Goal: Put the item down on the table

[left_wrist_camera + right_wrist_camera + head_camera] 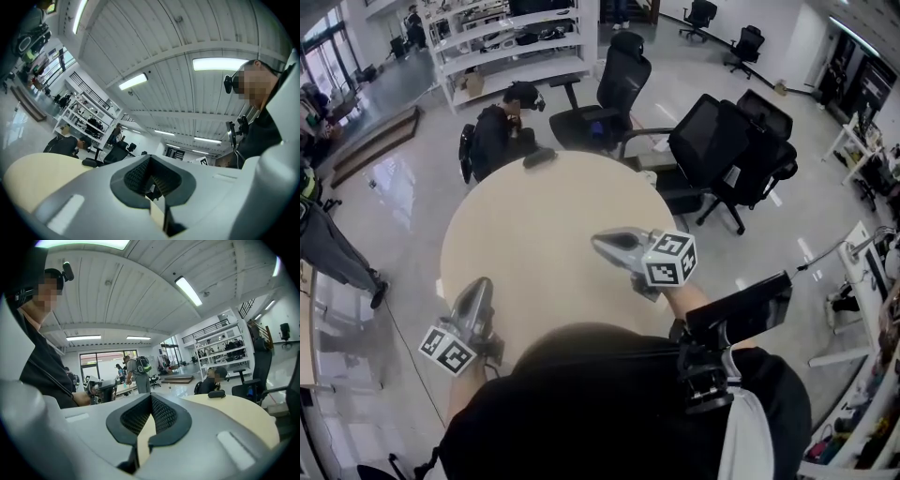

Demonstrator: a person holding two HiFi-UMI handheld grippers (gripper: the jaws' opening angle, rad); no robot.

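One dark oblong object along far table edge

Seated person in black clothing (dark cap on head) is at far centre. Black mesh-backed office chairs stand just beside this person. White multi-tier metal shelving unit stands behind, on glossy grey floor

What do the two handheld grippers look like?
Both the left gripper and right gripper are smooth grey tapered shells with black mesh-textured pads. Each carries a white cube with black square markers. The person wears a black top.
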